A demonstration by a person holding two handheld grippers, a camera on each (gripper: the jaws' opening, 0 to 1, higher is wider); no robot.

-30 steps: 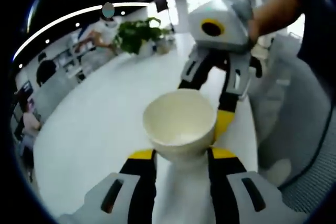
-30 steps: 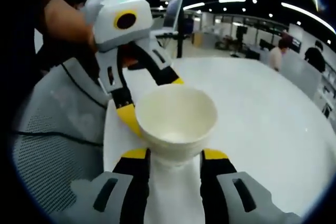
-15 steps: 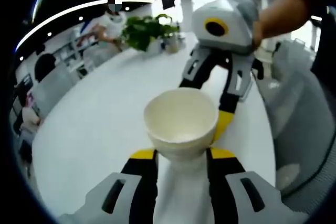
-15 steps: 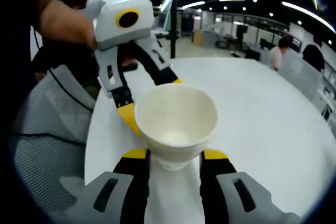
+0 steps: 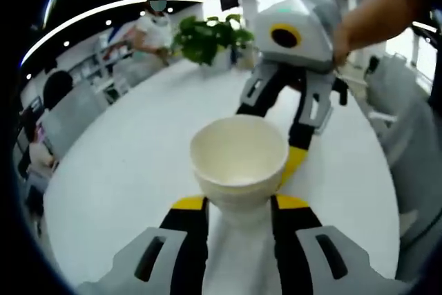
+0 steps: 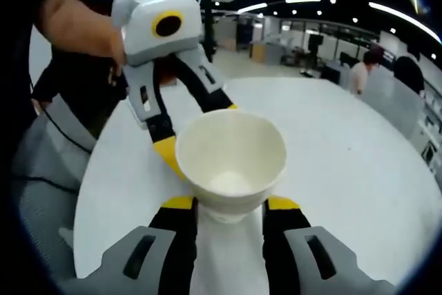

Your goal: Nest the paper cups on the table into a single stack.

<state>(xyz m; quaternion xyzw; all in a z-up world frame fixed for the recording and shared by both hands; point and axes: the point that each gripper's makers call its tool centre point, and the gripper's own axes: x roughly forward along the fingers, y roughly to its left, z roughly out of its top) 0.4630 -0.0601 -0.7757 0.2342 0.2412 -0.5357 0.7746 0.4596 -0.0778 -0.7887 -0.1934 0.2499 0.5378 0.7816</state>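
White paper cup (image 5: 239, 159) upright above table (image 5: 124, 170), clenched low down between left gripper (image 5: 239, 202) jaws and, from opposite side, right gripper (image 6: 230, 202) jaws.

The worktop (image 5: 131, 157) is a wide, round-edged white surface, smooth and glossy, and it spreads out beneath both views. In the left gripper view its far edge curves off toward a leafy green plant (image 5: 210, 36) that stands at or just past the rim; whether the plant's pot rests on the worktop cannot be told. In the right gripper view the same white surface (image 6: 345, 143) runs bare to its curved far edge, and its near edge curves round at the left.
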